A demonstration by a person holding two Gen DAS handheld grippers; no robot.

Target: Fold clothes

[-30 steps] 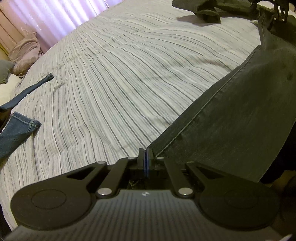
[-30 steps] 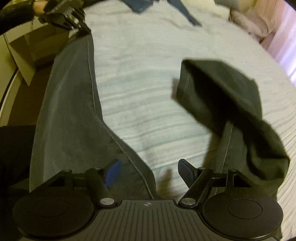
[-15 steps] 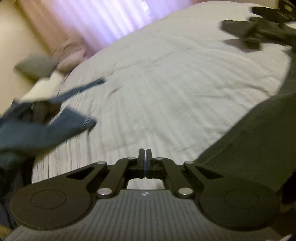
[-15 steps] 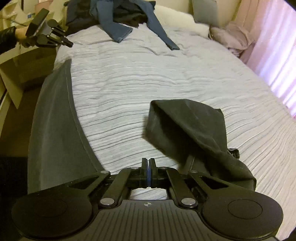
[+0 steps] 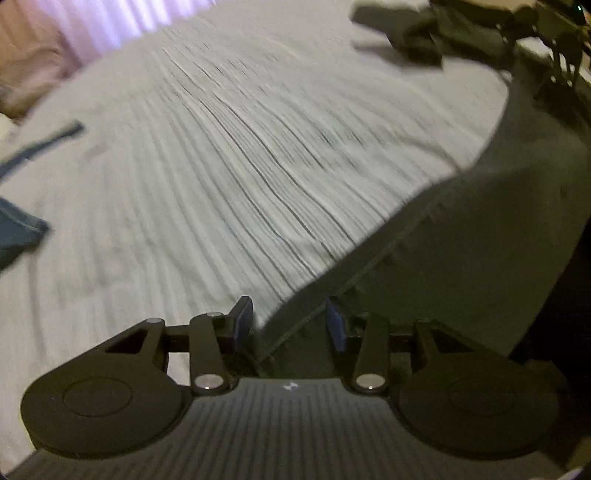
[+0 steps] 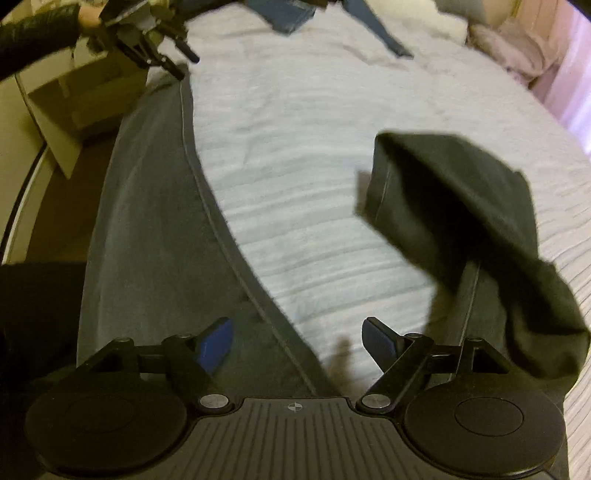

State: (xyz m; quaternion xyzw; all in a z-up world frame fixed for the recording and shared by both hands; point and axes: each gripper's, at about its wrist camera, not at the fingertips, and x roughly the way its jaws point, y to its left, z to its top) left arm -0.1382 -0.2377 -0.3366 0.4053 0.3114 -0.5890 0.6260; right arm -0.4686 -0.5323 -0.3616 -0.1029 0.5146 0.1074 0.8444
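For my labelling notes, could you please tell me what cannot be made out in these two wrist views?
- Dark trousers: waistband end hidden below the right gripper, whose jaws are opening, in the right wrist view.
- Blue jeans: cut off by the top edge there.
- Left gripper: jaws opening; motion blur hides whether the pads touch the seam.
- Striped bedspread: smeared by blur.

Bare striped bedspread [image 6: 314,155] between the dark trousers' [image 6: 155,221] legs lies free; blue clothes [image 6: 291,14], somewhat blurred, crowd its far end.

Dim, motion-blurred fisheye views, pink glow from the curtains [image 5: 110,22].
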